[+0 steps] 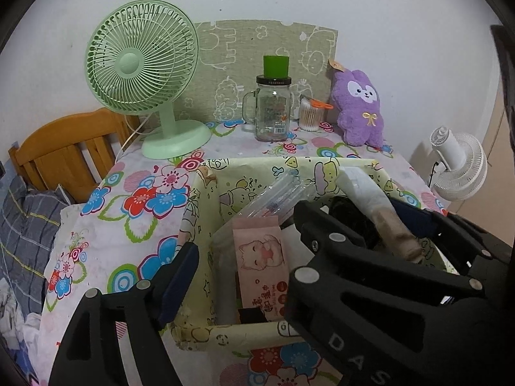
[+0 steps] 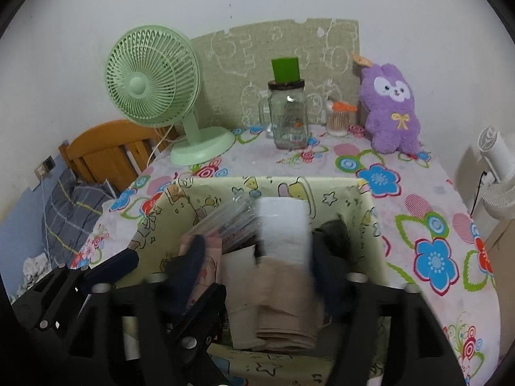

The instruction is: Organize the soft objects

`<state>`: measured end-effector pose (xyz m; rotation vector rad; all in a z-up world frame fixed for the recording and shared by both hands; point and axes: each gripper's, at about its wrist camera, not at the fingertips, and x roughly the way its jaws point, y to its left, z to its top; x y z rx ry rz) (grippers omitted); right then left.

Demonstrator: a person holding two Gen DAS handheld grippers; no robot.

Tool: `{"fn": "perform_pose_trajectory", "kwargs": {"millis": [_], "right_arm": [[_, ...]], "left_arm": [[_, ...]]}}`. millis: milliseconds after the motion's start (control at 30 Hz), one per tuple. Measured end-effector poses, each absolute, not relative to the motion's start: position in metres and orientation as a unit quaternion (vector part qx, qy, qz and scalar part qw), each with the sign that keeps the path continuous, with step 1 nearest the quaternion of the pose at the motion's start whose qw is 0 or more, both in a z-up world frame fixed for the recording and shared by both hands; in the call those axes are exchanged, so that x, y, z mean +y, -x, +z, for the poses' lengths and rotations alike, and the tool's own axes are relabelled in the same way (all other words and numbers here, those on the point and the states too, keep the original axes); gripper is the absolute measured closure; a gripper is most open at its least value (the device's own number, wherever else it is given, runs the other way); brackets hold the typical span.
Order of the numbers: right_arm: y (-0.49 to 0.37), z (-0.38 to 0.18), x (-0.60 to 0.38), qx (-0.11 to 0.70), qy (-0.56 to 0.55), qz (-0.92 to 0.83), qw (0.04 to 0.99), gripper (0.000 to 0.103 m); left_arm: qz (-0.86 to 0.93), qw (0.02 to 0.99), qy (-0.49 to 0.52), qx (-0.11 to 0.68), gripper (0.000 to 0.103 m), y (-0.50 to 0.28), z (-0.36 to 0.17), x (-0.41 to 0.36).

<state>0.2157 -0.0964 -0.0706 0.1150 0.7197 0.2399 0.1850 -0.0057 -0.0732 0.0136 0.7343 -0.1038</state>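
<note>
We see a cartoon-printed fabric storage box (image 1: 206,199) standing on a table covered with a flowered cloth (image 1: 106,231).

From the left wrist view, the left gripper (image 1: 244,244) straddles the box's left wall: one finger sits outside the wall, the other inside, above the contents. Its jaws stand wide and nothing is pressed between the pads. This view shows a pink wet-wipes pack (image 1: 264,263) with a cartoon baby face lying in the box, and a clear plastic package (image 1: 276,193) leaning above it. The right gripper's (image 2: 267,257) black frame crosses the lower right of the frame, and a folded beige-and-white cloth (image 1: 379,206) slants down into the box between its fingers.

The right wrist view looks straight down that cloth (image 2: 283,267): white at the far end, beige near us, blurred, lying between the parted fingers; we cannot tell whether the pads touch it. Only here do we see a dark rolled item (image 2: 334,234) tucked in the box's right side, and the left gripper's frame at lower left. The wipes pack is mostly hidden here.

Both views share the back row: a green fan (image 1: 141,64), a glass jar mug (image 1: 272,109) with a green cup on its lid, a cotton-swab tub (image 1: 311,115), and a purple plush (image 1: 360,109) upright against the wall.
</note>
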Motion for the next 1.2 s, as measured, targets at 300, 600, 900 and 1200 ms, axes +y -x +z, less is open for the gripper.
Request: {"fn": "perform_pose_trajectory", "kwargs": {"millis": [300, 600, 900, 1200], "right_arm": [[-0.201, -0.063, -0.102, 0.348, -0.045, 0.108, 0.930, 0.026], [-0.181, -0.048, -0.116, 0.328, -0.036, 0.082, 0.940, 0.023], [-0.158, -0.031, -0.125, 0.306, -0.025, 0.058, 0.950, 0.017], [-0.129, -0.010, -0.139, 0.288, -0.026, 0.034, 0.957, 0.016]], "left_arm": [[-0.049, 0.936, -0.011, 0.349, 0.011, -0.174, -0.069, -0.011], [-0.051, 0.942, -0.022, 0.332, 0.008, -0.160, -0.058, -0.022], [-0.047, 0.948, -0.033, 0.314, 0.005, -0.142, -0.044, -0.030], [-0.044, 0.955, -0.036, 0.291, 0.002, -0.115, -0.023, -0.030]]}}
